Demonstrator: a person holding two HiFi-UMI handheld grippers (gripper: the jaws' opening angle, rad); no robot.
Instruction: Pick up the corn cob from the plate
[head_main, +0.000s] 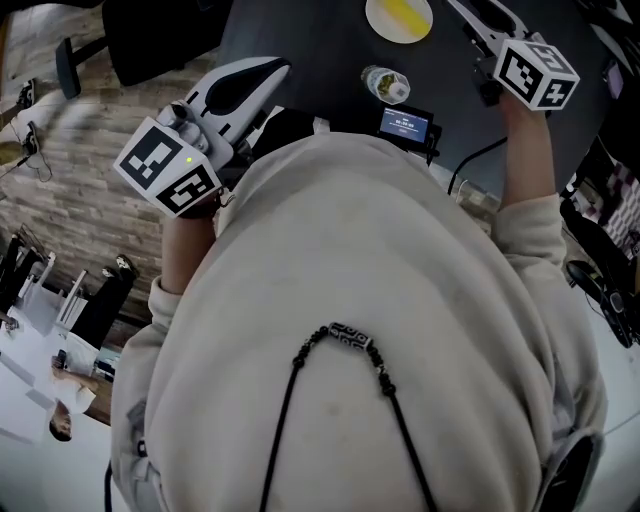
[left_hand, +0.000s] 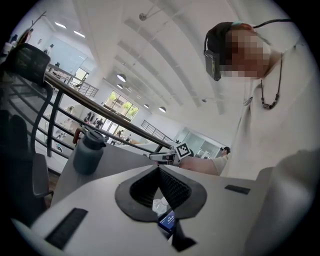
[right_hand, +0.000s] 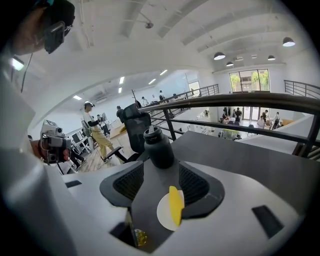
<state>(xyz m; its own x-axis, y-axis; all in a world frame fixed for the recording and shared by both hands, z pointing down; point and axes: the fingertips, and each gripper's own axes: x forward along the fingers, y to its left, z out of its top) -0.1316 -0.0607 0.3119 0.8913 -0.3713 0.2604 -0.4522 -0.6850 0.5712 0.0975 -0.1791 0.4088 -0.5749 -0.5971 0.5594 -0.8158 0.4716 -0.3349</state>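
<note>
A yellow corn cob (head_main: 402, 15) lies on a small white plate (head_main: 378, 20) at the far edge of the dark table (head_main: 300, 40). My right gripper (head_main: 490, 25) is just right of the plate and reaches toward it. In the right gripper view its jaws stand apart, open (right_hand: 161, 166), with the corn cob (right_hand: 175, 205) and plate (right_hand: 164, 212) lower down between them, untouched. My left gripper (head_main: 275, 68) hovers at the table's left side, away from the plate. Its tips meet (left_hand: 159, 168), shut on nothing.
A dark flask (right_hand: 158, 147) stands on the table beyond the plate. A clear plastic bottle (head_main: 385, 85) lies near a small device with a lit screen (head_main: 405, 125), and a cable runs beside them. A black office chair (right_hand: 132, 125) and a railing (right_hand: 240, 102) stand behind the table.
</note>
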